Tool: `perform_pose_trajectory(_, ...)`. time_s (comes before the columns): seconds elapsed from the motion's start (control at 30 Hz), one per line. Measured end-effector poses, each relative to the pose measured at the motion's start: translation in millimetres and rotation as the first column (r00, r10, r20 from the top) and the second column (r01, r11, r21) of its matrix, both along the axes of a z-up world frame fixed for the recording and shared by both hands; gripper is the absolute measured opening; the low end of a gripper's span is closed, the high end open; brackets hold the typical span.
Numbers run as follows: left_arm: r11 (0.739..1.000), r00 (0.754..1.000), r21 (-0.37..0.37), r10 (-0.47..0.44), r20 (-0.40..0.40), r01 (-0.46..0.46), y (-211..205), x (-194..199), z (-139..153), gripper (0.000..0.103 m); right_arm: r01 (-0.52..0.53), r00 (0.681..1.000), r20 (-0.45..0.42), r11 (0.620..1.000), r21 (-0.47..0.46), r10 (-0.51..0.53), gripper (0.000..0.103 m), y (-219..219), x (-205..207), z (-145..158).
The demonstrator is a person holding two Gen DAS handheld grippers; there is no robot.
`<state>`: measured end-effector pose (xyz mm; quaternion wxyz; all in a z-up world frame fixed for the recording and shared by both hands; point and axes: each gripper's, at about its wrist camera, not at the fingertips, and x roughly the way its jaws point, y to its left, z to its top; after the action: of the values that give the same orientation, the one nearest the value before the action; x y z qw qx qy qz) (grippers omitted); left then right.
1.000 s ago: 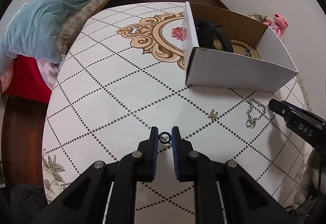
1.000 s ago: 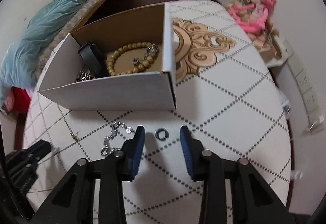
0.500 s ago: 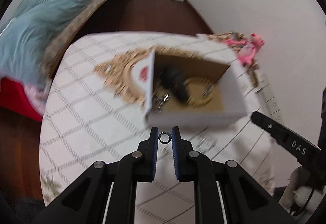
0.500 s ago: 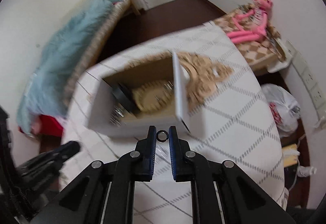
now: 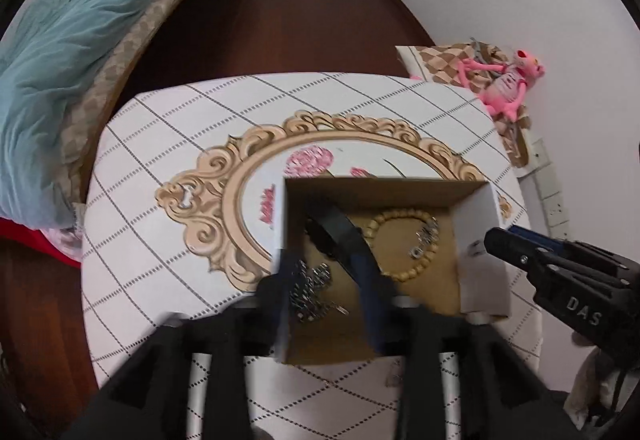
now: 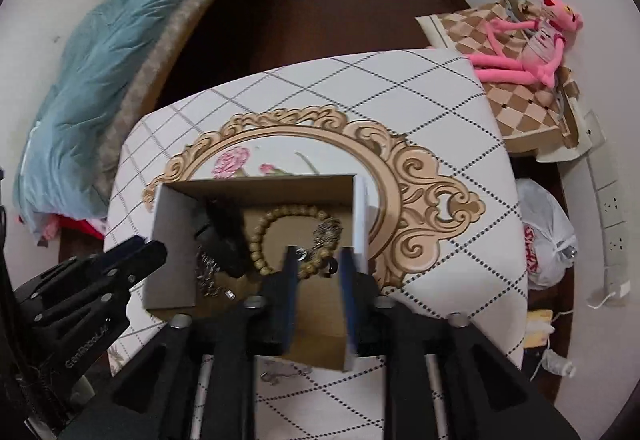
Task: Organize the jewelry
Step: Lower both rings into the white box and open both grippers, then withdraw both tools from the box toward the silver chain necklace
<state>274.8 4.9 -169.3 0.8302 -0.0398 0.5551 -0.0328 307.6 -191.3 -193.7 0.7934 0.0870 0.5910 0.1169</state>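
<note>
Left claw point(image 5: 326, 276) spread wide above the box point(image 5: 478, 248), nothing between its blurred blue fingers point(image 5: 366, 272). Right claw point(image 6: 318, 272) likewise parted wide over the same box point(image 6: 172, 240), gripping nothing. Inside, lying flat: a round bead bracelet point(image 5: 400, 244) of tan wooden beads, a dark band point(image 5: 334, 236) running slantwise from far left to near right, a tangled silver chain point(image 5: 310, 290). Around the box, a patterned tablecloth point(image 5: 160, 224).
</note>
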Motion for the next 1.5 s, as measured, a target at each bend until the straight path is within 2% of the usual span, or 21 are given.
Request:
perform_pose_trajectory(0.03,1.0,1.0,0.016,0.006,0.01,-0.006,2,0,2,0.072,0.004,1.0,0.001,1.0,0.006,-0.004,0.048,-2,2,1)
perform_pose_trajectory(0.07,1.0,0.999,0.022,0.014,0.03,-0.015,5,0,5,0.078,0.009,1.0,0.008,1.0,-0.003,-0.009,0.048,-4,2,3)
perform_pose_trajectory(0.17,0.999,0.999,0.039,0.033,0.035,-0.035,12,-1,9,0.078,0.015,1.0,0.025,1.0,-0.019,-0.015,0.048,-5,1,7)
perform_pose_trajectory(0.23,0.997,0.998,0.061,0.049,0.037,-0.051,16,-3,9,0.085,0.017,0.999,0.039,0.999,-0.046,-0.015,0.048,-5,-1,11)
perform_pose_trajectory(0.27,0.996,0.998,0.071,0.051,0.038,-0.054,18,-5,9,0.092,0.02,0.999,0.049,0.998,-0.066,-0.017,0.048,-5,-4,12)
perform_pose_trajectory(0.3,0.995,0.998,0.081,0.055,0.044,-0.058,20,-7,10,0.093,0.022,0.998,0.059,0.995,-0.095,-0.016,0.049,-4,-7,14)
perform_pose_trajectory(0.37,0.992,0.996,0.108,0.062,0.059,-0.068,22,-12,9,0.093,0.029,0.997,0.073,0.992,-0.124,-0.02,0.059,-4,-13,15)
perform_pose_trajectory(0.4,0.991,0.996,0.114,0.067,0.067,-0.074,23,-14,8,0.093,0.032,0.997,0.075,0.99,-0.139,-0.021,0.071,-3,-15,14)
perform_pose_trajectory(0.43,0.99,0.994,0.117,0.072,0.078,-0.081,25,-19,8,0.094,0.034,0.997,0.077,0.987,-0.157,-0.022,0.077,-2,-20,13)
perform_pose_trajectory(0.47,0.989,0.994,0.122,0.074,0.084,-0.084,26,-22,7,0.098,0.031,0.997,0.077,0.985,-0.172,-0.018,0.089,-1,-23,11)
perform_pose_trajectory(0.5,0.988,0.993,0.129,0.077,0.089,-0.088,26,-24,7,0.103,0.031,0.997,0.077,0.982,-0.186,-0.017,0.097,-1,-26,10)
perform_pose_trajectory(0.6,0.981,0.99,0.168,0.08,0.117,-0.099,25,-34,6,0.103,0.025,0.997,0.073,0.973,-0.229,-0.009,0.097,5,-39,3)
perform_pose_trajectory(0.77,0.981,0.988,0.163,0.087,0.124,-0.107,27,-48,7,0.103,0.035,0.996,0.083,0.969,-0.244,-0.015,0.098,9,-53,-2)
perform_pose_trajectory(0.83,0.98,0.987,0.167,0.089,0.137,-0.112,26,-54,11,0.103,0.045,0.996,0.086,0.97,-0.237,-0.026,0.101,8,-57,0)
perform_pose_trajectory(1.0,0.98,0.981,0.16,0.09,0.169,-0.117,24,-68,24,0.103,0.056,0.993,0.114,0.971,-0.231,-0.03,0.101,8,-69,14)
perform_pose_trajectory(1.37,0.985,0.969,0.117,0.096,0.226,-0.124,28,-102,58,0.103,0.073,0.975,0.223,0.972,-0.222,-0.023,0.102,10,-106,66)
perform_pose_trajectory(1.5,0.983,0.968,0.111,0.117,0.223,-0.144,35,-114,56,0.103,0.069,0.976,0.216,0.977,-0.202,-0.024,0.102,11,-119,65)
